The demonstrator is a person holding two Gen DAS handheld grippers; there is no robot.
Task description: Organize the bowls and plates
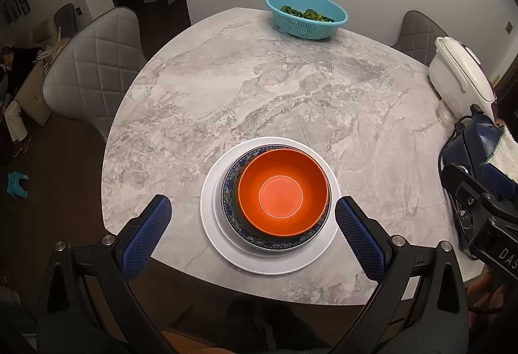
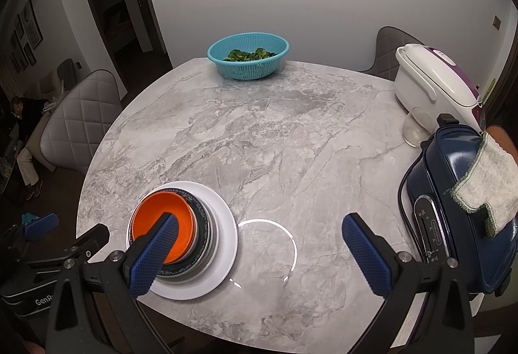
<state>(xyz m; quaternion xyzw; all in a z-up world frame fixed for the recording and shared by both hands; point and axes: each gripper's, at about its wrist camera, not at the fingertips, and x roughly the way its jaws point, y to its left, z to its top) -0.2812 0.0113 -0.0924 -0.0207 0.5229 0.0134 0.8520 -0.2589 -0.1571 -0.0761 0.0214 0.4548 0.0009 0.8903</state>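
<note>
An orange bowl (image 1: 281, 192) (image 2: 155, 218) sits nested in a dark blue patterned bowl (image 1: 231, 192) (image 2: 202, 224), and both rest on a white plate (image 1: 210, 224) (image 2: 223, 237) near the front edge of the marble table (image 1: 259, 88) (image 2: 259, 134). My left gripper (image 1: 254, 215) hovers open above the stack, its blue pads wide on either side of it. My right gripper (image 2: 260, 231) is open too, to the right of the stack over bare table; its left finger (image 2: 158, 244) overlaps the orange bowl in the view. Nothing is held.
A teal colander (image 1: 306, 17) (image 2: 247, 59) with greens stands at the far edge. A white rice cooker (image 1: 459, 72) (image 2: 433, 85) and a dark blue appliance (image 2: 453, 218) with a cloth (image 2: 482, 182) fill the right side. Padded chairs (image 1: 94, 69) flank the table. A person sits far left.
</note>
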